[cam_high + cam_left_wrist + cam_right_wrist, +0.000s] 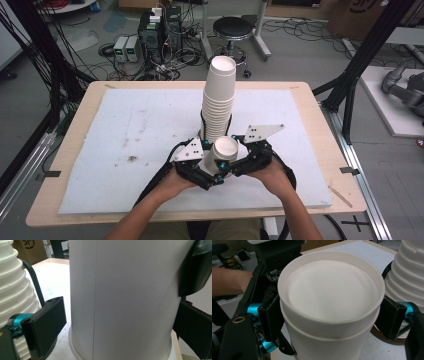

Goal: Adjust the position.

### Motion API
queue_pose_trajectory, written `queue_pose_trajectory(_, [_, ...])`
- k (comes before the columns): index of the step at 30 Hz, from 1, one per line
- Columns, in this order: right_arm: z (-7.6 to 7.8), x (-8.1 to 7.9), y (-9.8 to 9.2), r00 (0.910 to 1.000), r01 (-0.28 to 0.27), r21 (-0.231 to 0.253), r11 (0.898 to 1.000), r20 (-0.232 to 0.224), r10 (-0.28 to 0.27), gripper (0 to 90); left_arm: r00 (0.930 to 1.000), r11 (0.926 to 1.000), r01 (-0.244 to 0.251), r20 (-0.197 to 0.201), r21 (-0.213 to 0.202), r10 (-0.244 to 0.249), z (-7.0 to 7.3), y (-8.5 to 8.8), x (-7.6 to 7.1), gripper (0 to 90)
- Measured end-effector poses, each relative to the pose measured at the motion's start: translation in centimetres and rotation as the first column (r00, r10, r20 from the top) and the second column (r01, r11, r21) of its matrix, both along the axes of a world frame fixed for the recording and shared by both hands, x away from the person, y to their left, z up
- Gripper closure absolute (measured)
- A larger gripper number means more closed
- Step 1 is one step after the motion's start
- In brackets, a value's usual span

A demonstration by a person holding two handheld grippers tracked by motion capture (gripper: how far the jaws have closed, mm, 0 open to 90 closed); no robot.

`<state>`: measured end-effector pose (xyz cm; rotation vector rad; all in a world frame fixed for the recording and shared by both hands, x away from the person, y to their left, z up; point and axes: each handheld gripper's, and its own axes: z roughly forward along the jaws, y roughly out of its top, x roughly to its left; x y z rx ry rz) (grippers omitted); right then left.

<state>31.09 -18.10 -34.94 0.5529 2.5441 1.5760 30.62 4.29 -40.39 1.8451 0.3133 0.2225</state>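
A: Where's the paper cup [223,152]?

B: Near the table's front edge, just before the tall stack of paper cups [219,97], on the white mat [125,145]. In the right gripper view two nested rims show.

A: And the grippers?

B: The left gripper [207,172] and the right gripper [240,162] both clamp the cup, jaws pressed against its sides.

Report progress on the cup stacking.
Done: a tall stack of white cups stands on the white mat. In hand: the left gripper and right gripper both clamp a nested pair of cups beside it. Left: separating or adding these to the stack.
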Motion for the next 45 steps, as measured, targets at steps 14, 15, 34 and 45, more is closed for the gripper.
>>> queue_pose_trajectory(14, [-0.2,0.0,0.0,1.0000,0.003,0.007,1.000,-0.009,-0.003,21.3,0.9996,0.9994,0.024,0.016,0.024,-0.025,0.0,0.0,-0.1,11.8])
queue_pose_trajectory(15, [-0.2,0.0,0.0,0.9999,0.004,0.010,1.000,-0.012,-0.004,21.3,0.9995,0.9993,0.024,0.019,0.027,-0.025,0.1,0.1,-0.1,12.2])
queue_pose_trajectory(34, [0.4,-0.2,-0.5,0.9988,0.046,0.082,0.996,0.015,-0.047,14.4,0.9996,0.9975,0.029,-0.004,0.064,-0.029,0.4,0.7,-0.1,17.5])
queue_pose_trajectory(45, [1.7,-0.7,-2.3,0.9973,-0.001,0.075,0.997,0.073,-0.005,14.3,0.9987,0.9877,0.037,-0.039,0.152,-0.032,1.3,2.9,0.2,17.5])
